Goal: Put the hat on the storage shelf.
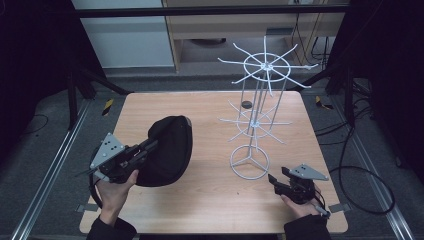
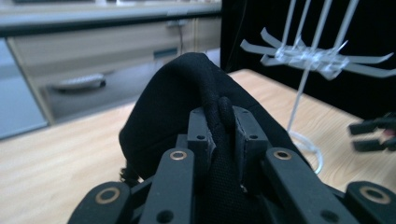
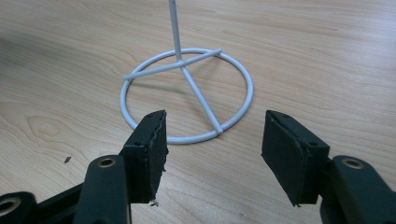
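Nearest the high camera, at the lower left of the frame, the left gripper (image 1: 150,145) is clamped on a black cap (image 1: 170,150); its own view shows the two jaws pinching a fold of the cap's black fabric (image 2: 205,93) tight between them. That cap sits left of centre in the high view, over the wooden bench (image 1: 210,200), though I cannot tell whether its lower edge touches the wood. At the lower right, the right gripper (image 1: 274,179) rests near the bench's front edge with its jaws standing wide apart and nothing between them. Its own view looks past its jaws at the ring base (image 3: 187,93) of a white wire rack (image 1: 255,120), which stands upright right of centre, its hook arms bare.
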A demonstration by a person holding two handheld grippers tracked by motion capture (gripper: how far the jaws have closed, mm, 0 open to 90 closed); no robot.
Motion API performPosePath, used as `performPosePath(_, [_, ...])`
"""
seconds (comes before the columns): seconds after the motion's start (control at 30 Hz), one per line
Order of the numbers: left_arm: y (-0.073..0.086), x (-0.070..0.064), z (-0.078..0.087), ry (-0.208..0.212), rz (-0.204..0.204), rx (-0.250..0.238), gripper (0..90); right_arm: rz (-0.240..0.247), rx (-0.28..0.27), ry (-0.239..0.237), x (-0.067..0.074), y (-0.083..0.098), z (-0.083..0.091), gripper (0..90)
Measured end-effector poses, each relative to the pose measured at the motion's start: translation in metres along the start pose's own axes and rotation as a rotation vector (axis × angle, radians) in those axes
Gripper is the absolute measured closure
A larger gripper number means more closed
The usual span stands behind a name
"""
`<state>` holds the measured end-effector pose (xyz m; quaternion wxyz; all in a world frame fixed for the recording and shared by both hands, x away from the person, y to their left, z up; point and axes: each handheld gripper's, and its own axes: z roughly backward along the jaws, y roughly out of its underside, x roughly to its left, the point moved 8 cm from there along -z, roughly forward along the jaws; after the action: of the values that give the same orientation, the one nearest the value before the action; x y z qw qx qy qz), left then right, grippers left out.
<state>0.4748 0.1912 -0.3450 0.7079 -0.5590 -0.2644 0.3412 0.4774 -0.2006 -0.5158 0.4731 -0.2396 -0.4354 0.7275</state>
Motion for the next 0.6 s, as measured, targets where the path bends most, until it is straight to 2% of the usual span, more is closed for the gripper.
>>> performPosePath(0.13, [-0.030,-0.012,0.006,0.034,-0.014,-0.082,78.8,0.000,0.002,0.001,-0.001,0.000,0.000,40.4])
performPosePath(0.2, [-0.040,-0.016,0.009,0.043,-0.020,-0.108,78.8,0.002,0.001,0.000,0.000,0.001,0.000,40.4])
performPosePath(0.33, [-0.051,-0.019,0.012,0.055,-0.022,-0.140,78.9,0.002,0.001,0.000,0.000,0.001,0.000,40.5])
performPosePath(0.37, [-0.058,-0.022,0.015,0.061,-0.028,-0.166,78.9,0.002,0.002,0.001,0.000,0.001,-0.001,40.5])
performPosePath(0.43, [-0.061,-0.022,0.016,0.062,-0.029,-0.175,78.9,0.002,0.002,0.002,-0.001,0.001,-0.001,40.5])
performPosePath(0.5, [-0.069,-0.025,0.019,0.070,-0.025,-0.212,78.9,0.002,0.002,0.001,-0.001,0.001,-0.001,40.5])
performPosePath(0.6, [-0.078,-0.029,0.022,0.079,-0.021,-0.243,79.0,0.002,0.003,0.001,0.000,0.001,-0.001,40.5])
